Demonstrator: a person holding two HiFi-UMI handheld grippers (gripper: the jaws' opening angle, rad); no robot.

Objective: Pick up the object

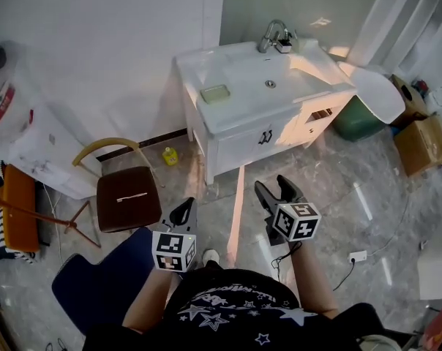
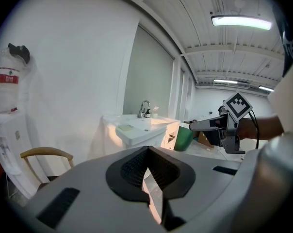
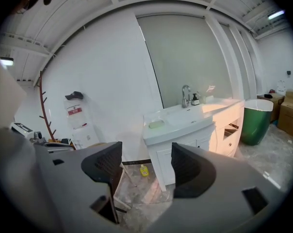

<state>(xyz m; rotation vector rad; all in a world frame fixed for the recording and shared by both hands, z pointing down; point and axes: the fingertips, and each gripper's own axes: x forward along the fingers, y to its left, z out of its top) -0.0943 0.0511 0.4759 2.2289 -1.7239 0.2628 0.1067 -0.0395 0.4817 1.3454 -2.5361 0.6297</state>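
A pale green soap bar [image 1: 214,93] lies on the left part of the white washbasin [image 1: 228,123], and it also shows as the soap bar [image 3: 156,124] in the right gripper view. A small yellow bottle [image 1: 169,156] stands on the floor by the wall, left of the cabinet. Both grippers hang over the floor in front of the cabinet, well short of either object. My left gripper [image 1: 183,210] is shut with nothing in it, its pads meeting in the left gripper [image 2: 146,166] view. My right gripper [image 1: 274,186] is open and empty, the jaws wide apart in the right gripper [image 3: 146,166] view.
A brown-seated chair [image 1: 128,198] stands left of the grippers, with a dark blue mat [image 1: 96,280] in front of it. A green bin [image 1: 356,119] and a cardboard box [image 1: 424,143] are right of the cabinet. A white power strip [image 1: 358,256] lies on the floor at the right.
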